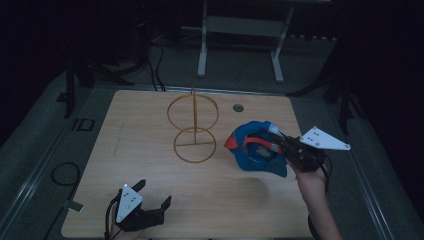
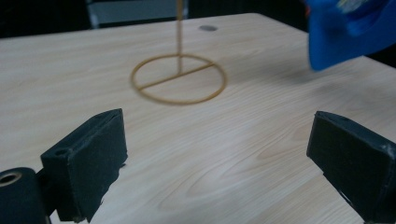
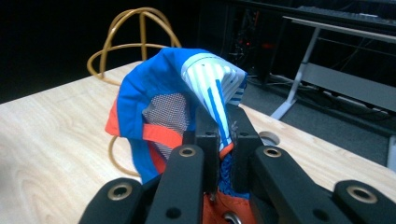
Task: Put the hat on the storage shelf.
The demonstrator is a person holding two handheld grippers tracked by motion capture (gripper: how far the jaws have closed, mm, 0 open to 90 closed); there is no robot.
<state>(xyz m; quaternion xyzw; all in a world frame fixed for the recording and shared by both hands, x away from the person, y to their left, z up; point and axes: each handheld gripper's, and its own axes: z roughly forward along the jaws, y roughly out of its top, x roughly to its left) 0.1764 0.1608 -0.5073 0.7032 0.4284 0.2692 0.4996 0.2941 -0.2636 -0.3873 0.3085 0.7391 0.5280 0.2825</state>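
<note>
In the high view, the right claw (image 1: pixel 281 145) is gripping a blue cap (image 1: pixel 255 150) at about four o'clock on the table (image 1: pixel 150 175), holding it just off the wood. A gold wire stand (image 1: pixel 194 131) is standing near the table's centre, just to the cap's nine o'clock and apart from it. The left claw (image 1: pixel 152 192) is resting at seven o'clock, jaws spread wide and holding nothing.

In the left gripper view, the left claw (image 2: pixel 217 149) is gaping over bare wood, with the stand's base ring (image 2: pixel 179 79) at twelve o'clock and the cap (image 2: pixel 348 32) hanging at two o'clock.

In the right gripper view, the right claw (image 3: pixel 223 135) is pinching the cap's (image 3: pixel 163 88) striped rim, jaws nearly together on the fabric, and the stand (image 3: pixel 135 37) is rising behind it at eleven o'clock.

Judging from this, the pickup is done; what is left is likely carrying the cap over and settling it on the stand's top hoop, which is sitting bare.
</note>
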